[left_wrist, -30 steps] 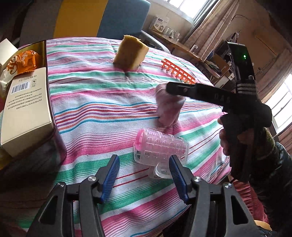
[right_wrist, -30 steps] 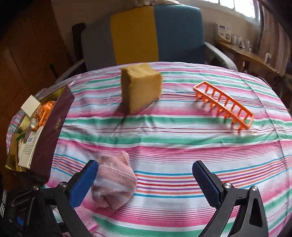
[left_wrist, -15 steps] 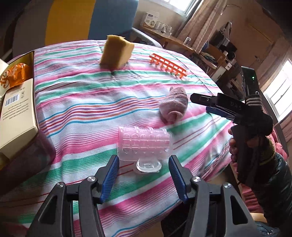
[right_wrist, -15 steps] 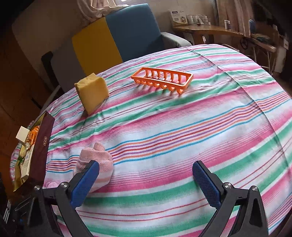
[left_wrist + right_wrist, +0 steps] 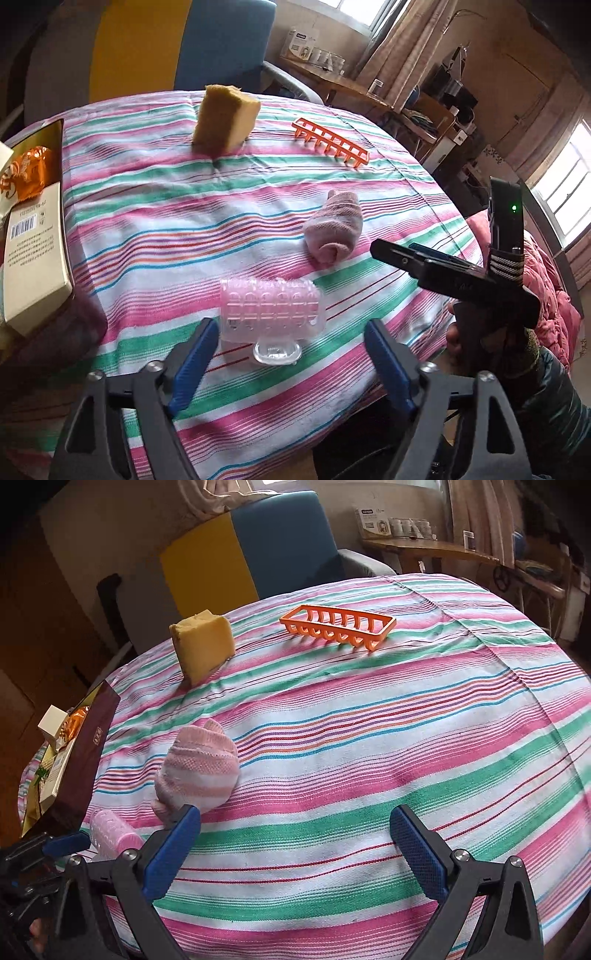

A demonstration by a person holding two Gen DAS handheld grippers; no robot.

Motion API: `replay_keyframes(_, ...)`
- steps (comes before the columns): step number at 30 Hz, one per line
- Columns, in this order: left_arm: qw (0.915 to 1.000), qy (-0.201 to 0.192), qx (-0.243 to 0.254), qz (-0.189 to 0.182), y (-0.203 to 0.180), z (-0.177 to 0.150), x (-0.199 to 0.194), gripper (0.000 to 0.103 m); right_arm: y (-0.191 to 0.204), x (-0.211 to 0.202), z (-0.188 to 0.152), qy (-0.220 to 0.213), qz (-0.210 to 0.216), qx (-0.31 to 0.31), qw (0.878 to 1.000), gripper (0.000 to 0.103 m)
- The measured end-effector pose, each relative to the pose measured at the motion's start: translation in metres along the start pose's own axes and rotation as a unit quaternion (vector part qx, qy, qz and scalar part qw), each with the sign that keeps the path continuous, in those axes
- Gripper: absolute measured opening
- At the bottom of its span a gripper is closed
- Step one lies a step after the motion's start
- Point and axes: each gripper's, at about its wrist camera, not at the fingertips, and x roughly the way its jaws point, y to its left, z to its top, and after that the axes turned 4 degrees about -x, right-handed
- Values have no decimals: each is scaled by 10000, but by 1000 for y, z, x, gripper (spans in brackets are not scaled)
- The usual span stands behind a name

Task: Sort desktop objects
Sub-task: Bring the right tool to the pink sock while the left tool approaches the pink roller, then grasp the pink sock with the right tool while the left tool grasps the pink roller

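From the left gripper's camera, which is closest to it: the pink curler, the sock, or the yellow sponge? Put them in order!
1. Pink curler, right between the open left gripper's fingers.
2. Pink sock, mid-table, to the right.
3. Yellow sponge, at the far edge.

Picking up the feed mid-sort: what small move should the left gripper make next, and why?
Probably ease the left gripper forward and down until its open fingers straddle the pink roller, then close. The roller lies just ahead of the fingertips, roughly centred in the gap, nothing gripped yet. The right gripper is open too, off to the side near the sock.
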Motion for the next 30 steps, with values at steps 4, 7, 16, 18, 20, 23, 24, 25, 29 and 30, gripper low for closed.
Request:
replay_keyframes(4, 9993, 106, 17, 367, 1, 8, 12, 90, 0, 1, -1, -65, 3, -39, 10000, 103)
replay_keyframes(7, 9986, 200, 80, 481, 0, 7, 18, 90, -1, 1, -2, -115, 10, -60, 9999, 103)
replay_keyframes(16, 9961, 341, 10, 810, 10, 4, 30, 73, 11, 4, -9, -299, -384, -285, 9984, 103)
replay_keyframes(18, 9965, 318, -1, 769, 12, 4, 30, 73, 13, 5, -7, -237, -449, -331, 9982, 103)
replay_keyframes(20, 9969, 298, -11, 723, 13, 4, 30, 73, 11, 2, -4, -161, -329, -172, 9992, 103)
replay_keyframes(23, 9975, 269, -26, 653, 15, 4, 29, 73, 9, -6, 2, -195, -5, 214, 9996, 103)
replay_keyframes(24, 9977, 259, -31, 630, 16, 4, 29, 73, 12, -8, 4, -233, 14, 203, 9995, 103)
replay_keyframes(25, 9978, 249, -36, 607, 16, 4, 29, 73, 17, -9, 6, -269, 44, 138, 9995, 103)
replay_keyframes(29, 9984, 199, -61, 523, 19, 3, 28, 73, 46, -11, 18, -359, 127, -327, 9987, 103)
replay_keyframes(30, 9985, 183, -67, 508, 19, 3, 29, 73, 54, -10, 21, -372, 111, -466, 9982, 103)
